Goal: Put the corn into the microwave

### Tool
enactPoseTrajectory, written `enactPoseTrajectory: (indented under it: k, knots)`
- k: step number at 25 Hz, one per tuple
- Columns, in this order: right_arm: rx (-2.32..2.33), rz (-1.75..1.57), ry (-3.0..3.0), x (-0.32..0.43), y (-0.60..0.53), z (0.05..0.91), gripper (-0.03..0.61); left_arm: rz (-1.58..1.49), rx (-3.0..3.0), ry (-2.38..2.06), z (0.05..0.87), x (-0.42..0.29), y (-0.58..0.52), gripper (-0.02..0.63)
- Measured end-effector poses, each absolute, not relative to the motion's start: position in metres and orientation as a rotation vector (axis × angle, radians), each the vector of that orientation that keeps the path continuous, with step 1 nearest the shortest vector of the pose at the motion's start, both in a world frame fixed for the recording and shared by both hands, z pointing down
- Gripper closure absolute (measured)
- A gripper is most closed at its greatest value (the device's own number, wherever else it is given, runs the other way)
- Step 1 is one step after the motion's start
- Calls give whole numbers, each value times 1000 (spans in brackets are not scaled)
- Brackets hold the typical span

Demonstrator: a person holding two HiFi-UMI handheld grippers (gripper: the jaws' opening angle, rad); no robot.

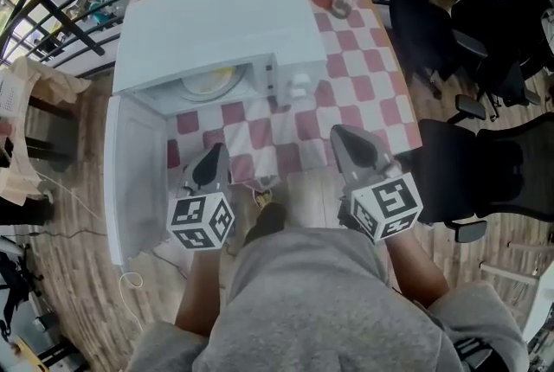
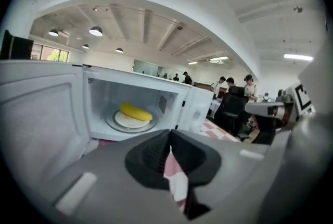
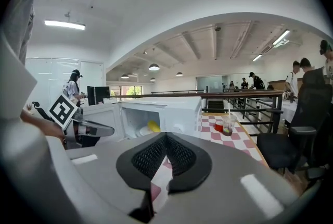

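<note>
I am looking down on a table (image 1: 363, 93) covered in a red-and-white checked cloth, with a tan wooden strip showing along its far edge. A boxy white microwave oven (image 1: 216, 24) stands directly on the cloth and fills the stretch from about 9 to 12 o'clock. Its white hinged door (image 1: 134, 180) is swung open and reaches out past the table's near edge towards 7 o'clock. Near the far corner, at 1 o'clock, a small red cup (image 3: 219, 126) and a clear plastic cup (image 3: 228, 125) stand just beside each other. The table rests on a wood-plank floor (image 1: 78, 258), and black office chairs (image 1: 485, 171) stand on that floor near the table's 3 o'clock side.
</note>
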State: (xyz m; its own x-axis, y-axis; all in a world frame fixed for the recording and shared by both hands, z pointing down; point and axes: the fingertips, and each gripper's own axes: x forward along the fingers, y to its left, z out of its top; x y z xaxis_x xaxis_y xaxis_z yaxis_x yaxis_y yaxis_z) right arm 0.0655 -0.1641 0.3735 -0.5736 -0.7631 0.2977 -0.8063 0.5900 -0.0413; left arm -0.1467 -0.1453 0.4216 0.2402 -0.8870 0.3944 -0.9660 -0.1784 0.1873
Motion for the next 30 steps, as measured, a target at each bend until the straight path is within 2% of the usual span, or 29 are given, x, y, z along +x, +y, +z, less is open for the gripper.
enactPoseTrajectory:
  k: [20, 30]
  knots:
    - [1228, 264, -2623, 176, 12, 373, 580, 211, 2198, -1882, 372, -30, 73, 603]
    - [1239, 268, -2644, 200, 50, 367, 580, 200, 2192, -1881, 363, -8, 118, 603]
